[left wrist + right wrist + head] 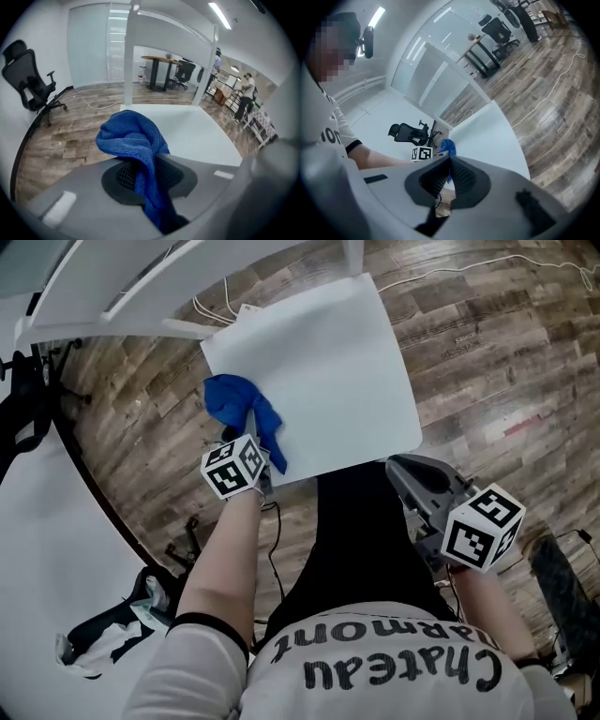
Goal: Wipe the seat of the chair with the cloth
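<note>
The left gripper (pixel 146 174) was clenched on the blue cloth (pixel 132 137), whose fabric ran down between the two jaws and bunched in a loose mound past their tips. From the head view this left gripper (pixel 255 426) reached in over the near left part of the white seat (pixel 330 362), with the cloth (pixel 236 399) gathered at the seat's left edge and one tail trailing back toward the near edge; whether the fabric pressed flat on the seat could not be told. The right gripper (pixel 449 174) had its jaws brought together at the tips with nothing between them. In the head view the right gripper (pixel 401 467) was held just off the seat's near right corner, close to the person's body and apart from the cloth. Beyond the seat a white frame (pixel 141 287) stood at its far side. Wooden floor (pixel 487 352) lay all round, with a pale cable (pixel 441 274) trailing across it. A black office chair (pixel 28 75) stood well apart to the left, against a white wall.
</note>
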A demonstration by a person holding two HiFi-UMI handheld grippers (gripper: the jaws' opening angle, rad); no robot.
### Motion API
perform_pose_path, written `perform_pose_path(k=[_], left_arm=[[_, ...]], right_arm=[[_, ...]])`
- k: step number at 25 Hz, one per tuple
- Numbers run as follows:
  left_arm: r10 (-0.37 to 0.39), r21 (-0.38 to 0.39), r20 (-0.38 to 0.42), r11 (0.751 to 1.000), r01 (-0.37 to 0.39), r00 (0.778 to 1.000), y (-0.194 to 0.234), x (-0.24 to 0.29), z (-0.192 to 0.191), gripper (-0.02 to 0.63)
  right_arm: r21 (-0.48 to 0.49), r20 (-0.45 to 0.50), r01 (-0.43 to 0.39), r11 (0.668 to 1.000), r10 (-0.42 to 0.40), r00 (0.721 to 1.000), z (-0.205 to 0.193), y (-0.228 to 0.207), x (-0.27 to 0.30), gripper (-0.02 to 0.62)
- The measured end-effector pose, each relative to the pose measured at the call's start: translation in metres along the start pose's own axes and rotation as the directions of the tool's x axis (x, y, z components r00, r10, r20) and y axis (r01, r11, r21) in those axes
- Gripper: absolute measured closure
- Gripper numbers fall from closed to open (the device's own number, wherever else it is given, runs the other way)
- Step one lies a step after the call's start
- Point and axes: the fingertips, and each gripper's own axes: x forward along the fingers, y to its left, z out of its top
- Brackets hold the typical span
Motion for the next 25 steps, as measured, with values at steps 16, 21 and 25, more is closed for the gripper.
perform_pose_path(k=[16, 21, 25], left_arm=[[0.014, 0.048, 0.039, 0.999, -0.016, 0.999, -0.07, 0.019, 0.007, 0.543], [-0.05, 0.183, 0.035, 0.982, 0.043, 0.998, -0.128, 0.034, 0.016, 0.545], [-0.089, 0.27, 0.055, 0.96, 0.071, 0.995, -0.173, 0.045, 0.022, 0.546]], right_arm=[[0.079, 0.08, 0.075, 0.994, -0.082, 0.993, -0.017, -0.036, -0.045, 0.58], [0.12, 0.122, 0.1, 0.988, -0.115, 0.986, -0.024, -0.051, -0.069, 0.58], [0.16, 0.162, 0.13, 0.978, -0.156, 0.974, -0.034, -0.067, -0.095, 0.579]])
